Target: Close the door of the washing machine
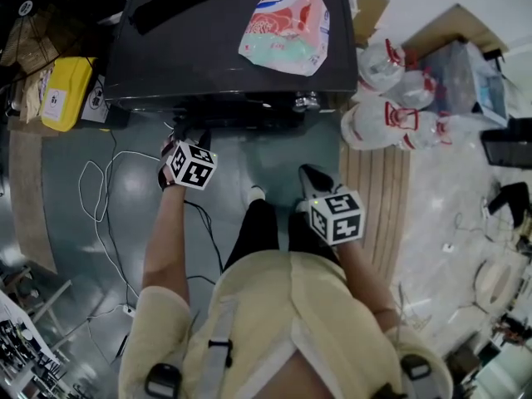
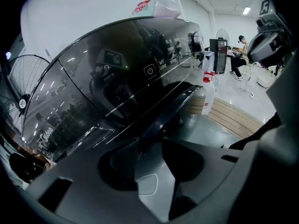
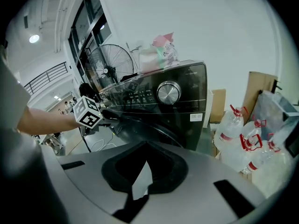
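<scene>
Your left gripper [image 1: 184,133] clamps the rim of the ajar washing machine door [image 2: 174,105]. Your right gripper [image 1: 317,178], at its 4 o'clock, hangs with jaws together, empty.

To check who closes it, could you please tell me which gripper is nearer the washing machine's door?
Left. The left gripper holds the rim of the door; the right gripper hangs apart from it, farther back from the machine.

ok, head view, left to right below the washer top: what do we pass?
yellow case → left gripper → right gripper → water jugs → plastic bin
</scene>
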### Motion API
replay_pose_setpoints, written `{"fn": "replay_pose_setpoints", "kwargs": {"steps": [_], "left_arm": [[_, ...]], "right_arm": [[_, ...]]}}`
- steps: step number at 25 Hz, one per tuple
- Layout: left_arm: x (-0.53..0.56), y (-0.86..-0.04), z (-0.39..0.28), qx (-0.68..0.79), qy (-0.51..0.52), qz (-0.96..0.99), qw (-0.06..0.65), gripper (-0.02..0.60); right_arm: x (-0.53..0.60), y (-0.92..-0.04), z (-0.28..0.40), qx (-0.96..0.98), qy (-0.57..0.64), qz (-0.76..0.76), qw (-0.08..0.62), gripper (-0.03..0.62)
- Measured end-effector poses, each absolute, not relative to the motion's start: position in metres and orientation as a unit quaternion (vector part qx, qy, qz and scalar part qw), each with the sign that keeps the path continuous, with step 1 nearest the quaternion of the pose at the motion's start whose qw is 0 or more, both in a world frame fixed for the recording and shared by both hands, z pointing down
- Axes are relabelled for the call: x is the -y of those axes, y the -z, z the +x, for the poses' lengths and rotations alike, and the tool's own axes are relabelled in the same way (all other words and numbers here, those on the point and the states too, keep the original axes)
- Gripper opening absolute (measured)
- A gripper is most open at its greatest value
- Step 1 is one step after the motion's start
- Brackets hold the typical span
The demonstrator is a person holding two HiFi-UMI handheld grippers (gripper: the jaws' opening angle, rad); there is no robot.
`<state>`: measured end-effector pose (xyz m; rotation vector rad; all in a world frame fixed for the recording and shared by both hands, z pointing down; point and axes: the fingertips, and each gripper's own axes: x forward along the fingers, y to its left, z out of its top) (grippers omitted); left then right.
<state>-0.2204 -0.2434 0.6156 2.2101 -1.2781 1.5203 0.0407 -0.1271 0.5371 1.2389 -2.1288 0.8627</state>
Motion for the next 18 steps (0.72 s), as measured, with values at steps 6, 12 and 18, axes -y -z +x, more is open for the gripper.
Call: {"fn": "replay_pose_setpoints", "kwargs": {"steps": [6, 12, 18], "left_arm": [[0.24, -0.614, -0.221, 0.458, -0.498, 0.731, 0.091, 0.152], [0.225, -0.605, -0.213, 0.474, -0.481, 0.731, 0.096, 0.152], [0.208, -0.579, -0.202, 0.515, -0.42, 0.736, 0.131, 0.152]], "right_arm": [[0.122, -0.534, 0.053, 0.787, -0.314, 0.46, 0.264, 0.005], [0.121, -0.529, 0.066, 0.791, -0.31, 0.461, 0.259, 0.005], [0.121, -0.526, 0.071, 0.799, -0.303, 0.454, 0.253, 0.005]]}}
